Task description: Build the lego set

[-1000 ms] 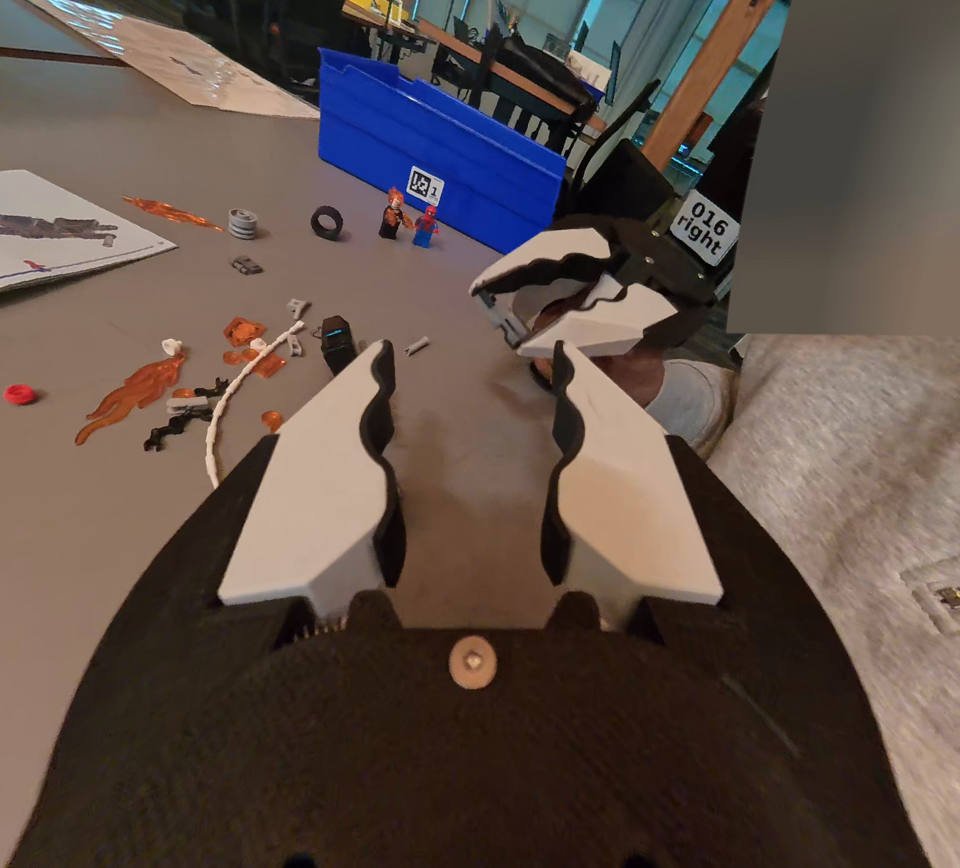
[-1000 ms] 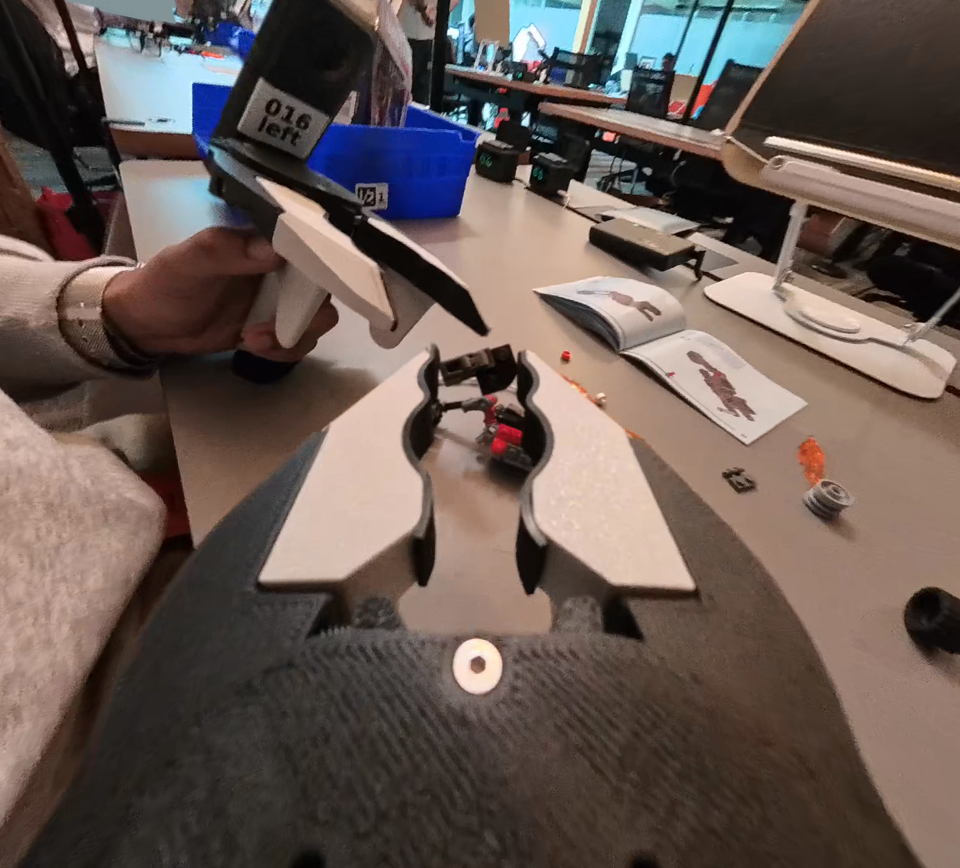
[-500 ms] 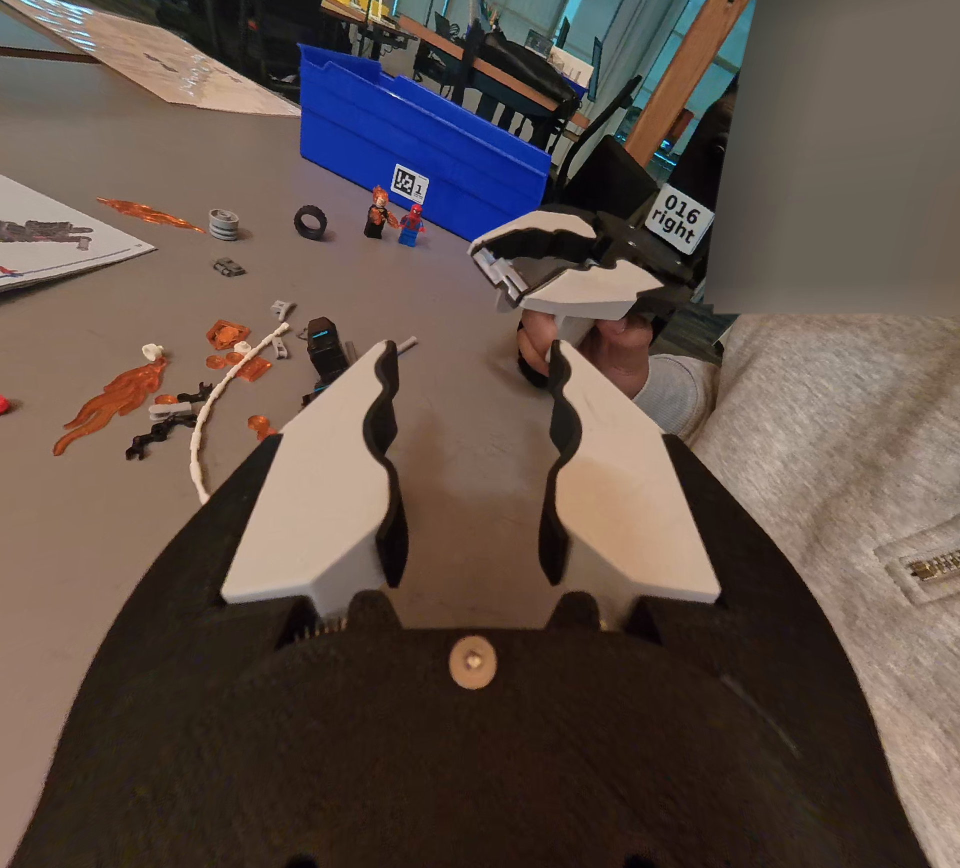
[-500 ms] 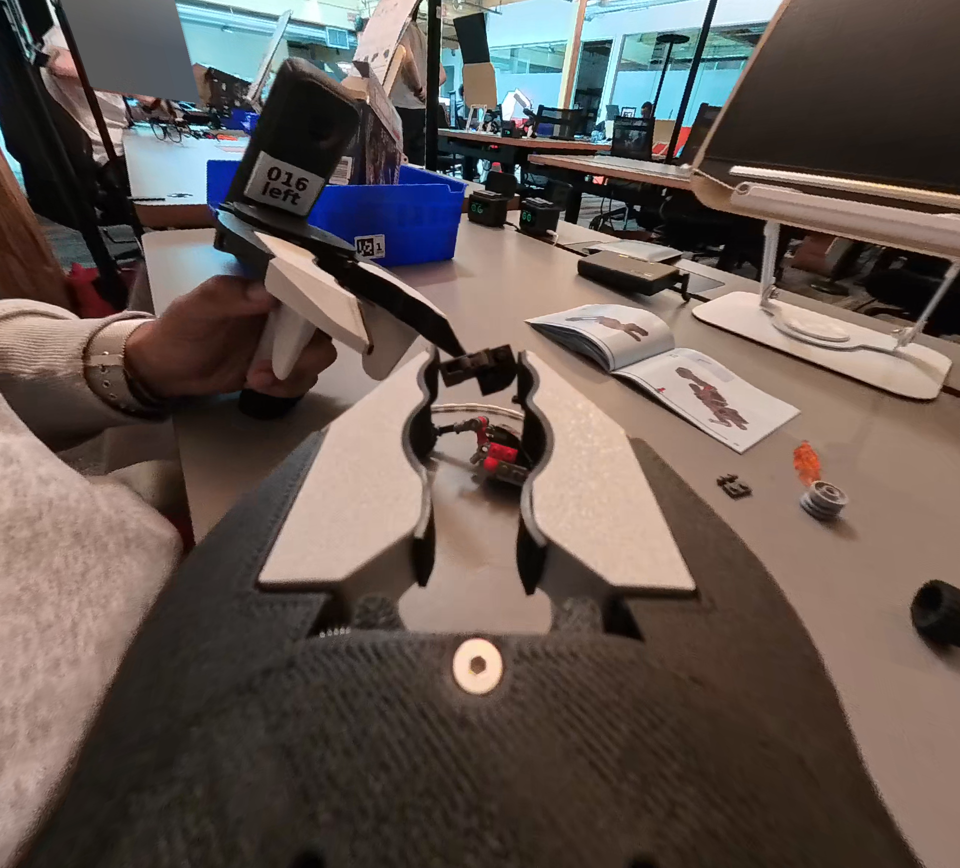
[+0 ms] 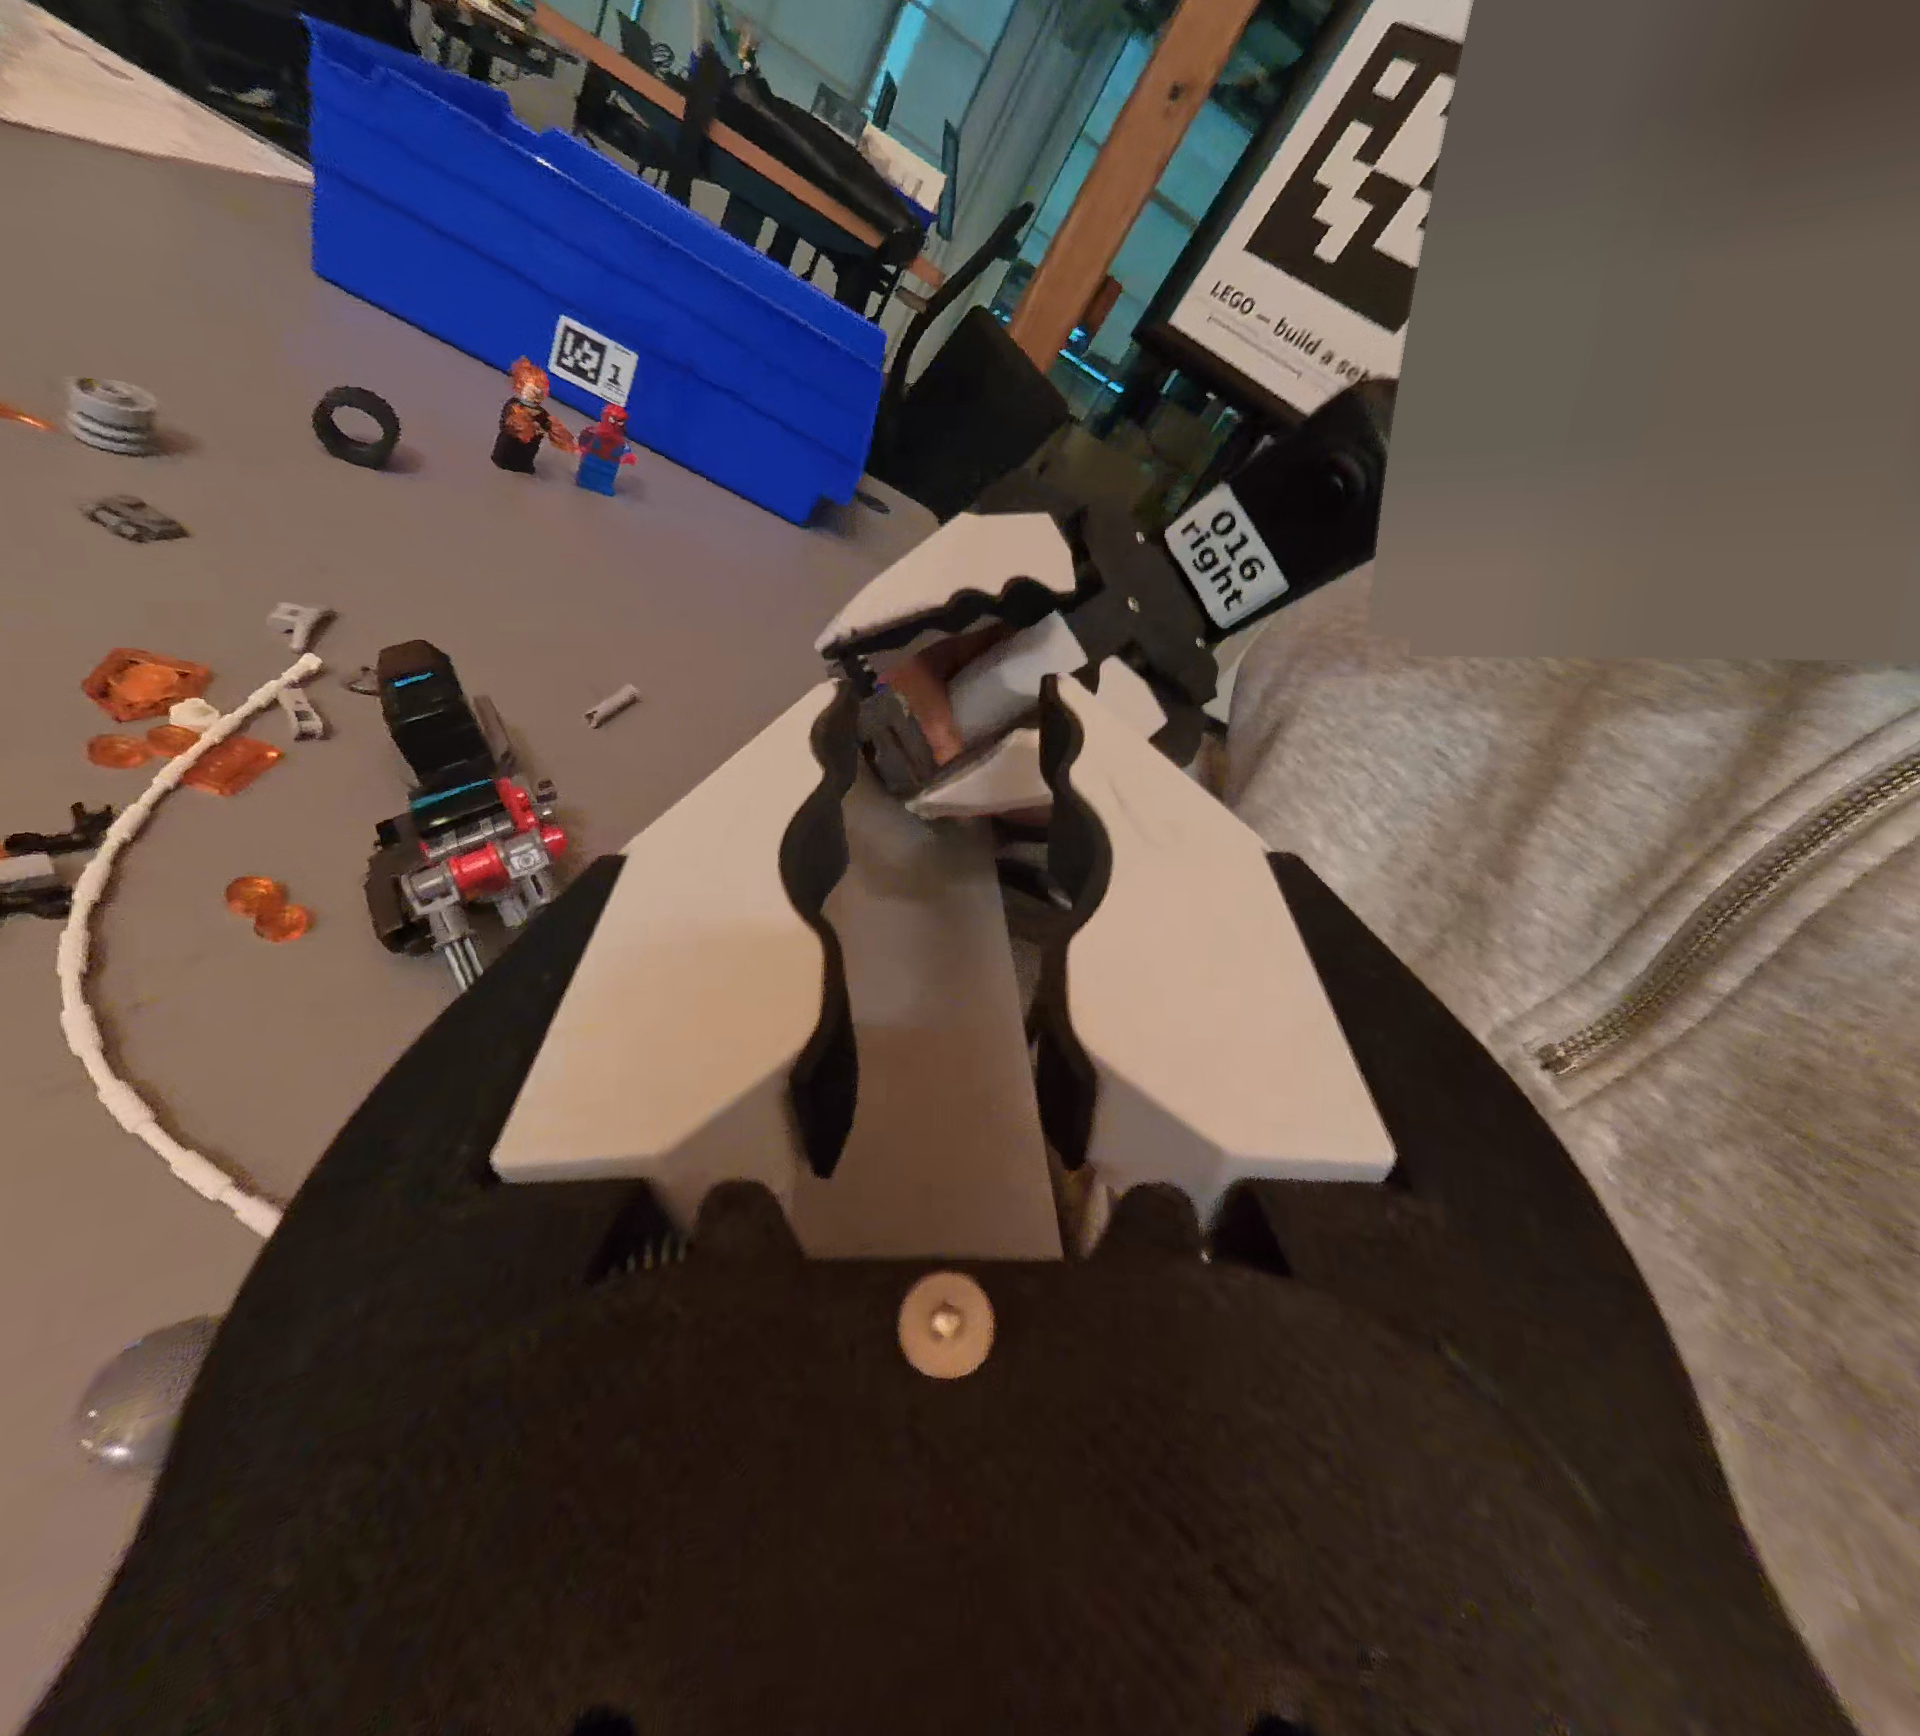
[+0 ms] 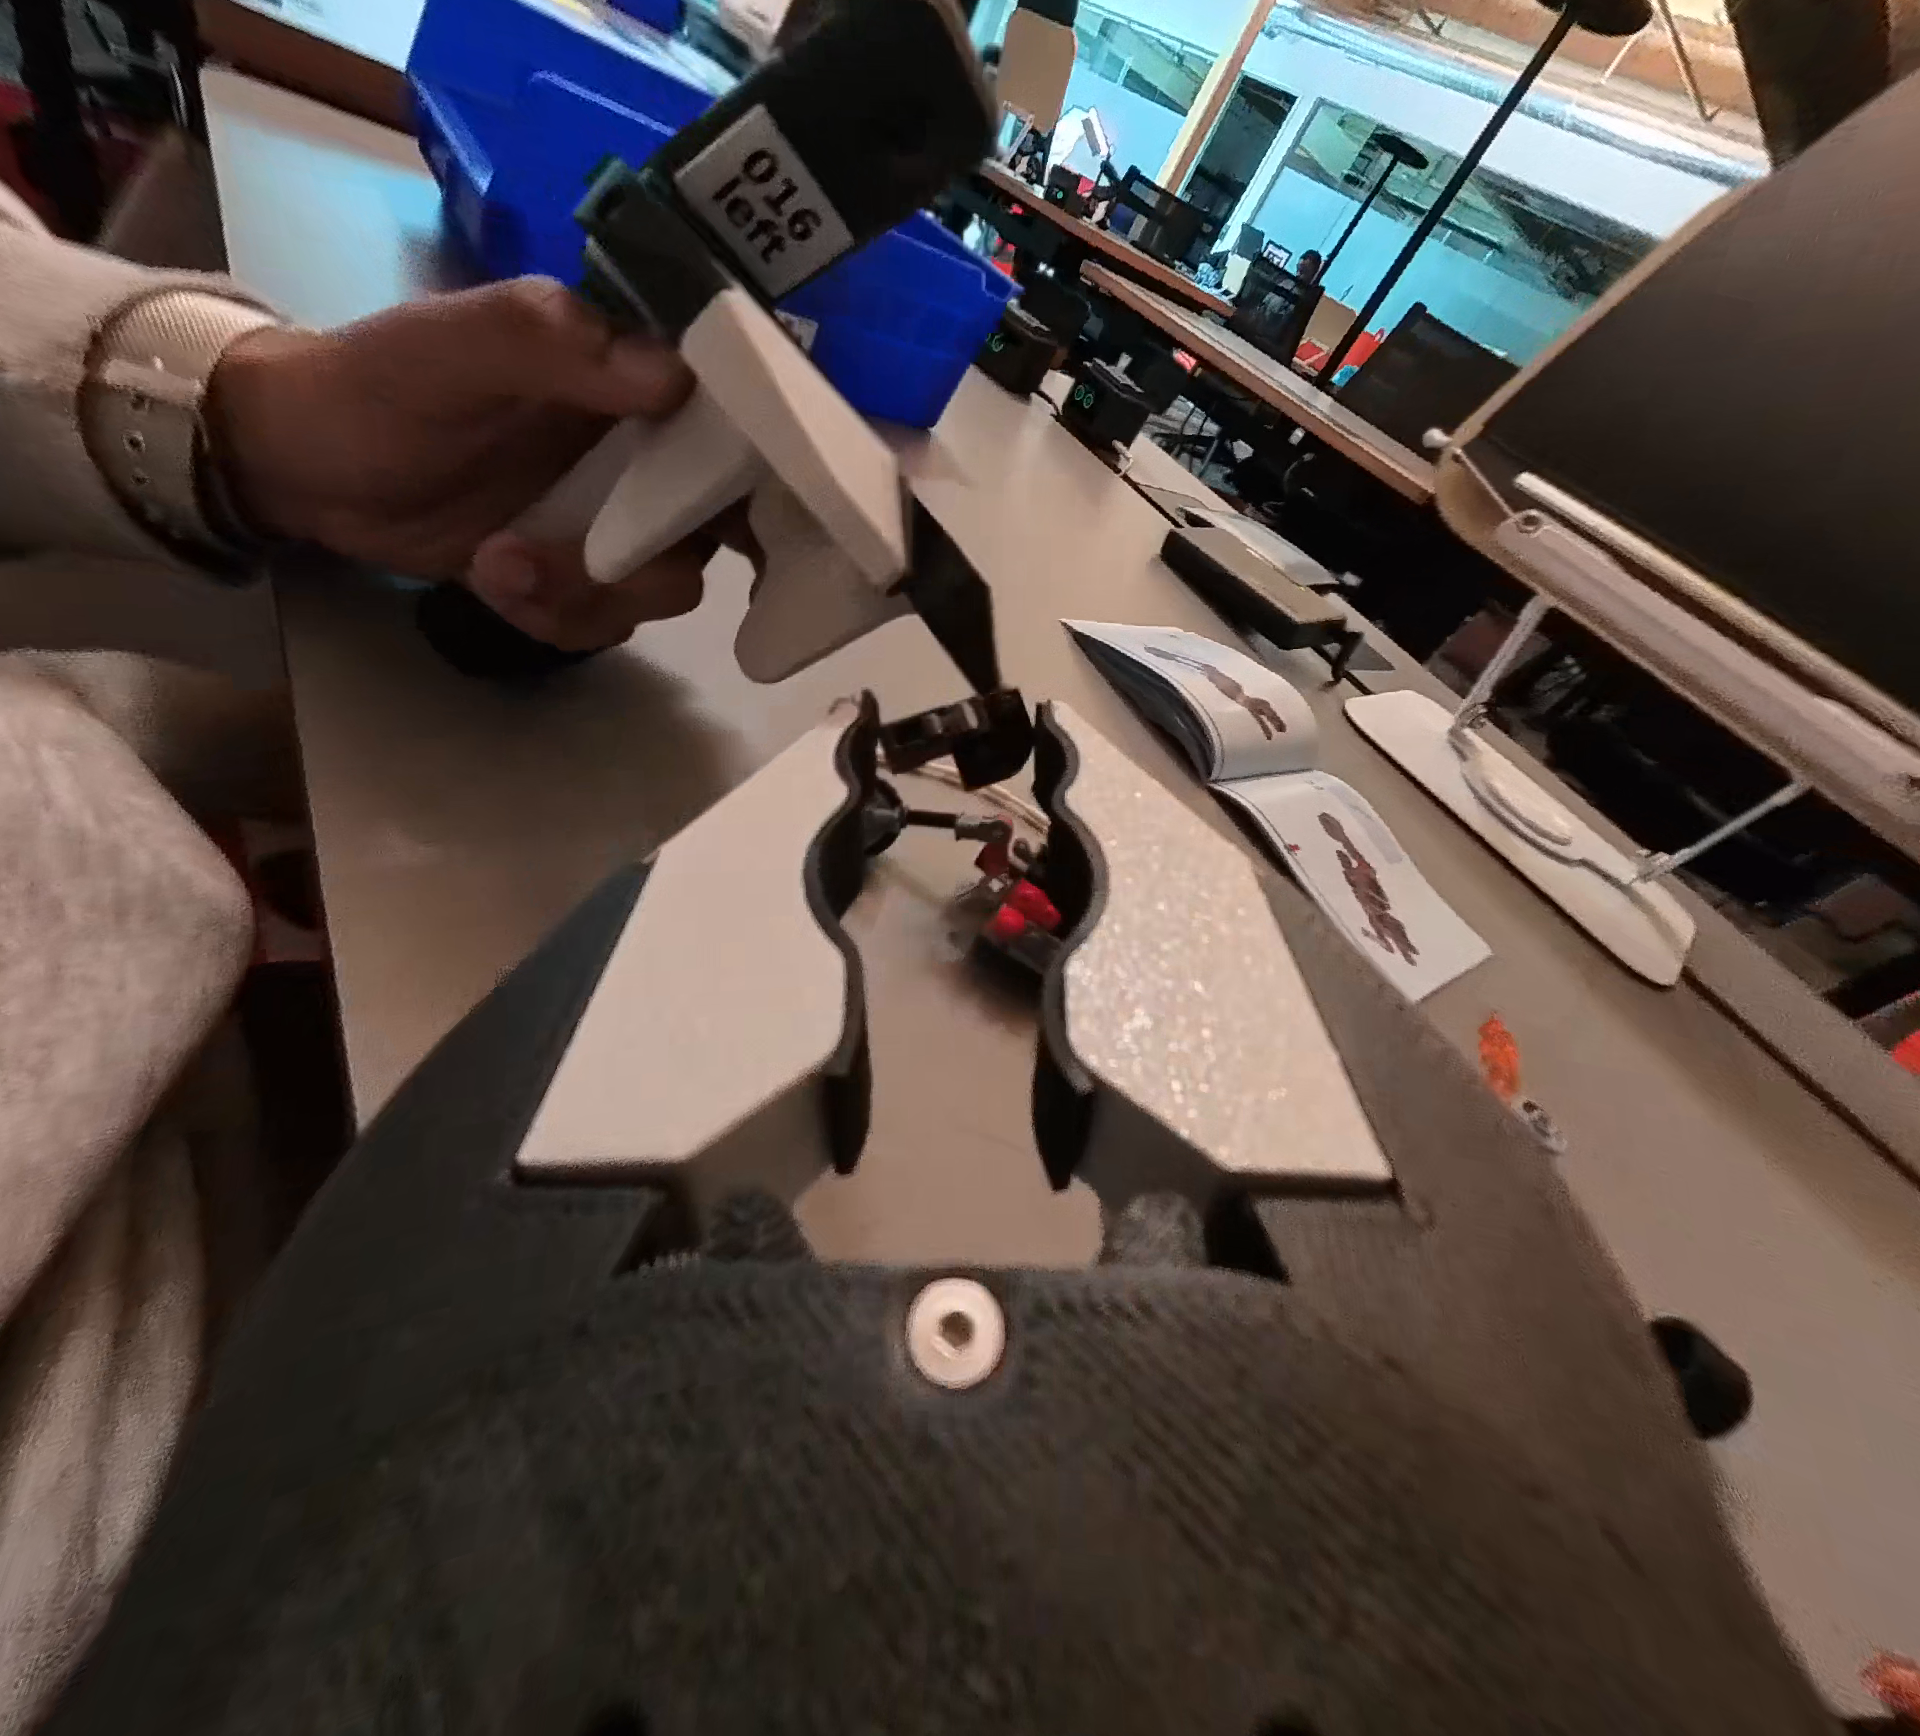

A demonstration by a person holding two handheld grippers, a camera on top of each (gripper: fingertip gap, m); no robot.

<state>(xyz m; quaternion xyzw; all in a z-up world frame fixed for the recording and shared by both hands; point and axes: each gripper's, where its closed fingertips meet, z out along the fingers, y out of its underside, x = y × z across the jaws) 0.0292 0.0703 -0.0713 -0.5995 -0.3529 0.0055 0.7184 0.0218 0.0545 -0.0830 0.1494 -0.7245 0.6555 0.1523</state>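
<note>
My right gripper (image 6: 951, 730) is shut on a small black lego piece (image 6: 956, 736) and holds it above the table. My left gripper (image 5: 940, 715) has its jaws partly apart, on either side of the right gripper's tips (image 5: 914, 647) and the black piece (image 5: 894, 746). In the right wrist view the left gripper's (image 6: 971, 647) tip points down and touches the top of the piece. The partly built black model with red and grey engine parts (image 5: 457, 813) lies on the table to the left, and shows below the right fingers (image 6: 1013, 912).
Loose parts lie on the left: a white chain (image 5: 104, 907), orange clear pieces (image 5: 145, 678), a tire (image 5: 356, 427), a grey hub (image 5: 109, 413) and two minifigures (image 5: 561, 434) before a blue bin (image 5: 582, 273). An open booklet (image 6: 1299, 813) and a white stand base (image 6: 1507, 834) are on the right.
The left gripper has swung right to meet the right gripper and its jaws have narrowed around the black piece. The right gripper still holds the piece and has tilted.
</note>
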